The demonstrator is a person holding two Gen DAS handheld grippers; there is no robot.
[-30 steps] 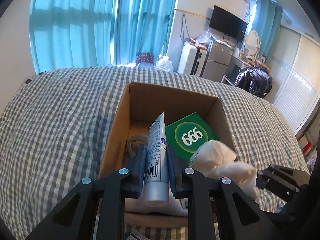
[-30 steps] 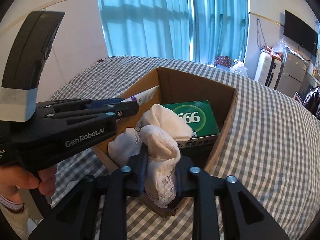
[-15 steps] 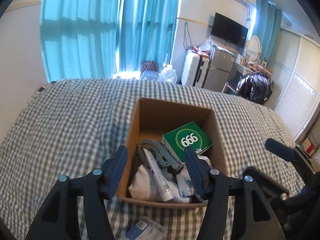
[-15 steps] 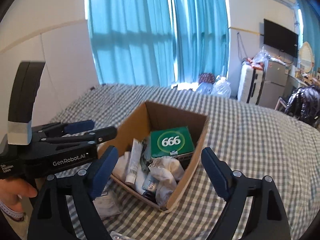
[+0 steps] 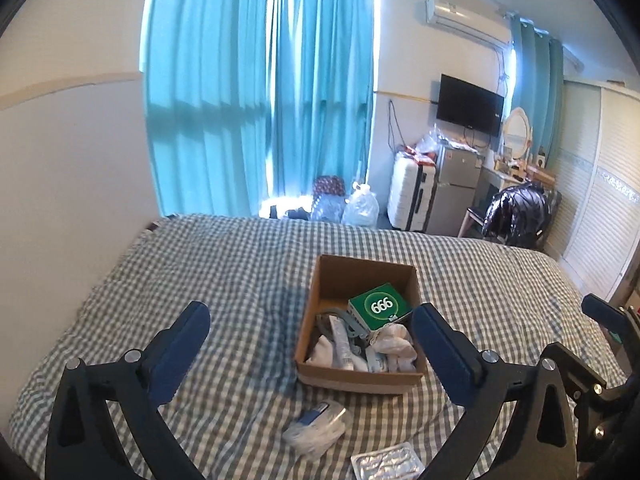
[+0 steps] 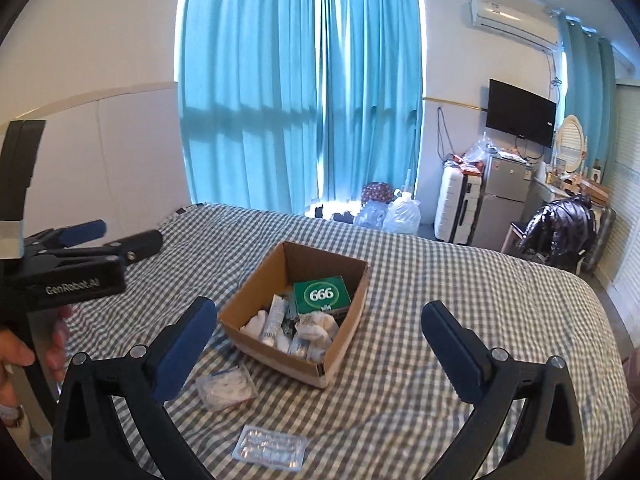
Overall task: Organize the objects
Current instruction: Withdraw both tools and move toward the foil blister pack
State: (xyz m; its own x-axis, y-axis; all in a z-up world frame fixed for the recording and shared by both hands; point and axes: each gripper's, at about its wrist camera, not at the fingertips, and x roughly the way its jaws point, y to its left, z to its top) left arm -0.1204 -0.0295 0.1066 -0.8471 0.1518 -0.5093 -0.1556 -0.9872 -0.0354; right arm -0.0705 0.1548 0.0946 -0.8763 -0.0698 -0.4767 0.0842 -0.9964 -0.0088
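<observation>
An open cardboard box (image 5: pixel 326 272) (image 6: pixel 256 280) sits on the checked bed. It holds a green "666" box (image 5: pixel 380 306) (image 6: pixel 322 294), a white tube (image 5: pixel 344 340) (image 6: pixel 274 320), white lacy cloth (image 5: pixel 394 340) (image 6: pixel 320 330) and other small items. A clear plastic packet (image 5: pixel 318 428) (image 6: pixel 226 386) and a blister pack (image 5: pixel 386 462) (image 6: pixel 270 446) lie on the bed in front of the box. My left gripper (image 5: pixel 310 336) is open and empty, raised well back from the box. My right gripper (image 6: pixel 316 330) is open and empty, also raised and back.
The checked bedspread (image 5: pixel 224 264) spreads around the box. The wall and headboard panel (image 6: pixel 132 152) lie to the left. Teal curtains (image 5: pixel 260 100), a white suitcase (image 5: pixel 410 194), a small fridge (image 5: pixel 456 188) and a chair with a black jacket (image 5: pixel 516 214) stand beyond the bed.
Both grippers opened, dropping the white tube and the lacy cloth into the box, then pulled up and back, so the box now looks smaller.
</observation>
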